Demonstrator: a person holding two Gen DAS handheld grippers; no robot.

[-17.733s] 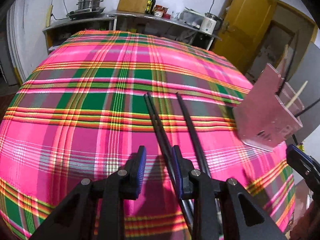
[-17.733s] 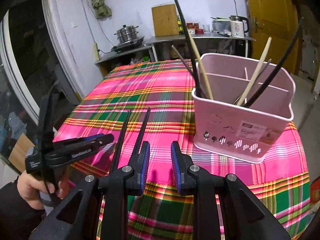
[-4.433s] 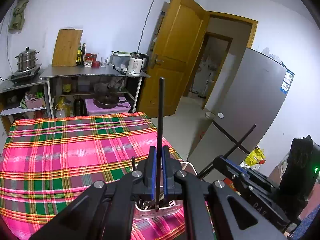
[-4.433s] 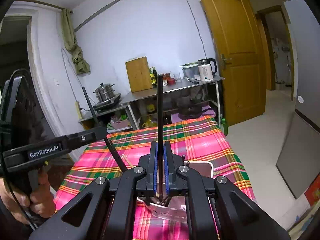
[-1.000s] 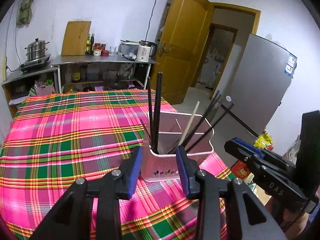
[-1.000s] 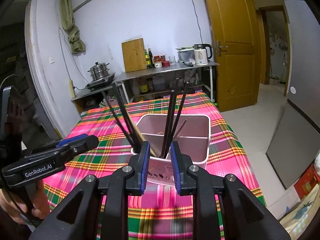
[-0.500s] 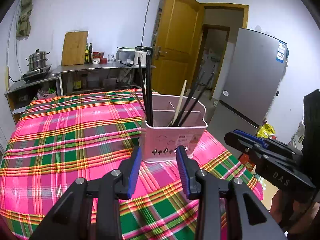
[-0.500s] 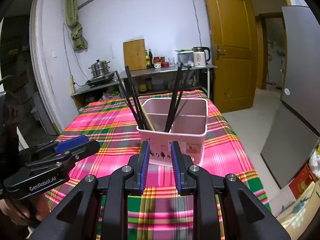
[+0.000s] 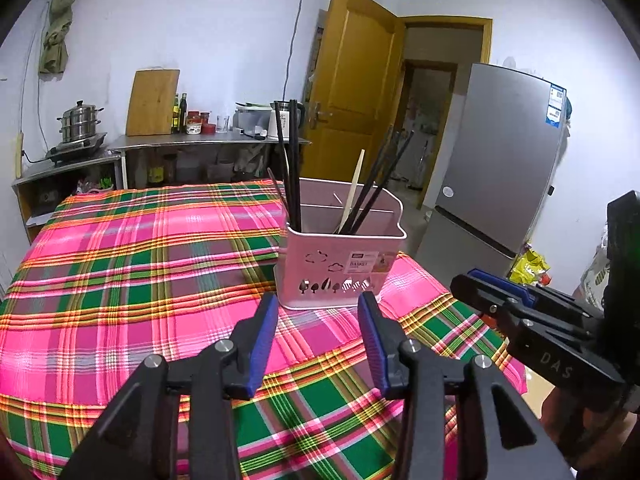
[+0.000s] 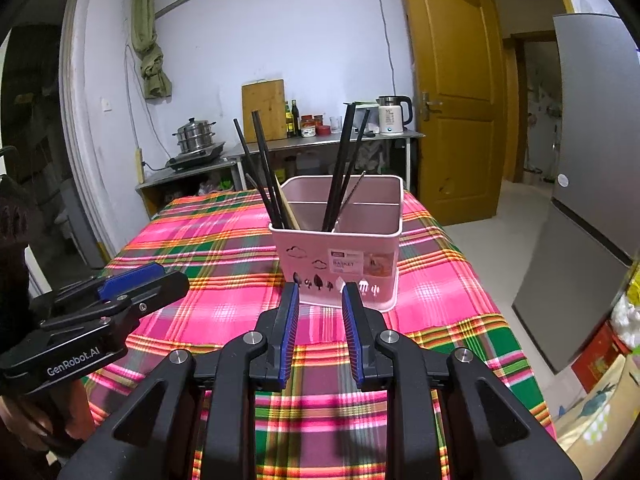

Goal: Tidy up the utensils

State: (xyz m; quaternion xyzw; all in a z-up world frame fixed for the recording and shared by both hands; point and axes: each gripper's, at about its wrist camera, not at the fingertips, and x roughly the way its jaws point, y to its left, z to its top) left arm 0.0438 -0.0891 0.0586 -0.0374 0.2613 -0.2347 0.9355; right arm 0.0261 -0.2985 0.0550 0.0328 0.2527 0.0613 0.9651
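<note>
Looking ahead, we see the pink basket [image 10: 340,258] standing straight before both tools on the desk [image 10: 224,256], chopsticks [image 10: 340,172] upright inside; our right tool [image 10: 319,330] sits nearer, our left tool [image 9: 318,344] has just widened, both empty and open

Pink basket [image 10: 340,248] with little tree cutouts, black chopsticks [image 10: 264,168], one pale wooden one [image 9: 354,184], loud pink-green plaid tablecloth [image 9: 140,264].

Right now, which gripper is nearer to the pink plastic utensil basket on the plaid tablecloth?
Right, slightly. The right gripper sits just before the pink plastic utensil basket; the left gripper is a little further back, toward its left.
</note>
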